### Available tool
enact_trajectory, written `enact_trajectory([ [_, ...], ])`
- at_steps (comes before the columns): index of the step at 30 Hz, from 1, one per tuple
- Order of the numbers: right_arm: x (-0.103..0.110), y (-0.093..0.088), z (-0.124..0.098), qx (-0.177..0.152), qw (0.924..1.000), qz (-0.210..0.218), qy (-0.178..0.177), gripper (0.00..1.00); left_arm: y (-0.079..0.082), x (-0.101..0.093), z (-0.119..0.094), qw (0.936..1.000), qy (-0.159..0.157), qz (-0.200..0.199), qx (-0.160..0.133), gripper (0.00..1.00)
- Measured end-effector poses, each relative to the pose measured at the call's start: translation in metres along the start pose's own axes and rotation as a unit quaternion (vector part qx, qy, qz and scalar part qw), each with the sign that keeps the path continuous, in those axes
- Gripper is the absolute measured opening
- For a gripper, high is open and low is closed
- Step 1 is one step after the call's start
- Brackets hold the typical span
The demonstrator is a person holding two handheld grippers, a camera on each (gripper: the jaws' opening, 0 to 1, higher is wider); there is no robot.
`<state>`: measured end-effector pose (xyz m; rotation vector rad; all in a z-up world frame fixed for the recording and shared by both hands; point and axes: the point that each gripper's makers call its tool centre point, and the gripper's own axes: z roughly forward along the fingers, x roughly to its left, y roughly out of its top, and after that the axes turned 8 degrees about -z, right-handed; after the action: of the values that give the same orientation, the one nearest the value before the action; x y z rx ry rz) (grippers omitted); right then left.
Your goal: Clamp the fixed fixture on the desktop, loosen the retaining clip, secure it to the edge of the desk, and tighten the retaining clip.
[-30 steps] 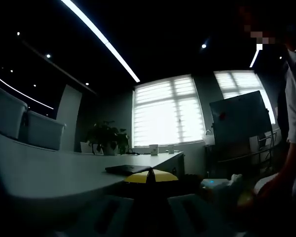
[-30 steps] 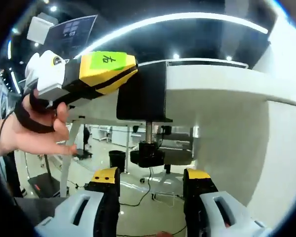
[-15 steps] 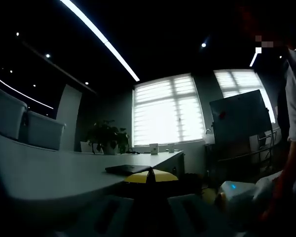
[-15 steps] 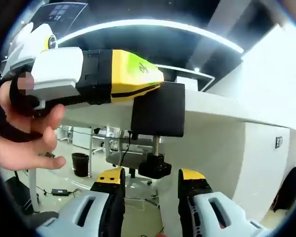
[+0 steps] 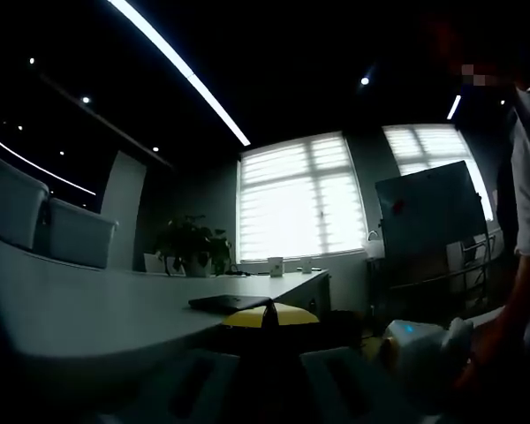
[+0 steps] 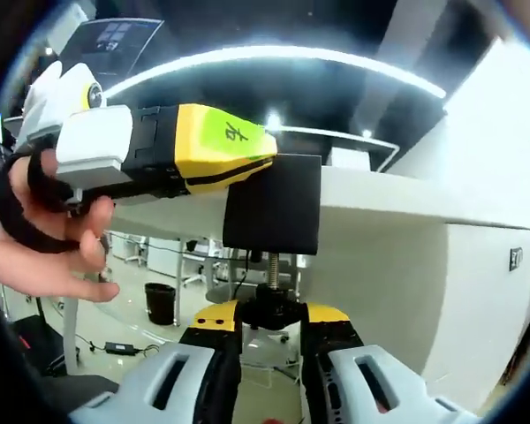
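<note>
The black clamp fixture (image 6: 272, 205) hugs the desk edge (image 6: 380, 208); its screw knob (image 6: 272, 311) sits between the right gripper (image 6: 272, 331) tips, pinched. Above-left, the left gripper (image 6: 181, 157), closed on the fixture, steadies it. Judgement: turn the knob squarely, gripping firmly, until snug.

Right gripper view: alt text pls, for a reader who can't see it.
The right gripper has its yellow-tipped jaws closed on the black knob of the clamp's screw, under the white desk edge. The left gripper, in a person's hand, holds the black clamp body at that edge.
</note>
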<state>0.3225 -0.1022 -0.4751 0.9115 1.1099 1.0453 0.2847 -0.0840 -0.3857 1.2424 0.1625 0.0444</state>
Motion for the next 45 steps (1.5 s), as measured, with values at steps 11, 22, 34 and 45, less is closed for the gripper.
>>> enact_trajectory([
  [11,0.005,0.001,-0.001,-0.027,0.98,0.056,0.189,0.24,0.0,-0.001,0.001,1.0,0.0,0.0,-0.001,0.01],
  [22,-0.012,-0.042,-0.025,0.053,0.9968,0.06,-0.004,0.42,-0.001,-0.001,0.001,1.0,-0.001,-0.001,-0.003,0.01],
  [34,-0.004,-0.002,-0.018,0.023,0.998,0.019,-0.057,0.48,-0.002,-0.001,0.001,1.0,0.001,0.001,0.002,0.01],
  [45,-0.023,-0.004,0.014,0.033,0.9965,-0.003,-0.077,0.25,-0.001,0.0,0.001,1.0,-0.001,0.002,0.002,0.01],
])
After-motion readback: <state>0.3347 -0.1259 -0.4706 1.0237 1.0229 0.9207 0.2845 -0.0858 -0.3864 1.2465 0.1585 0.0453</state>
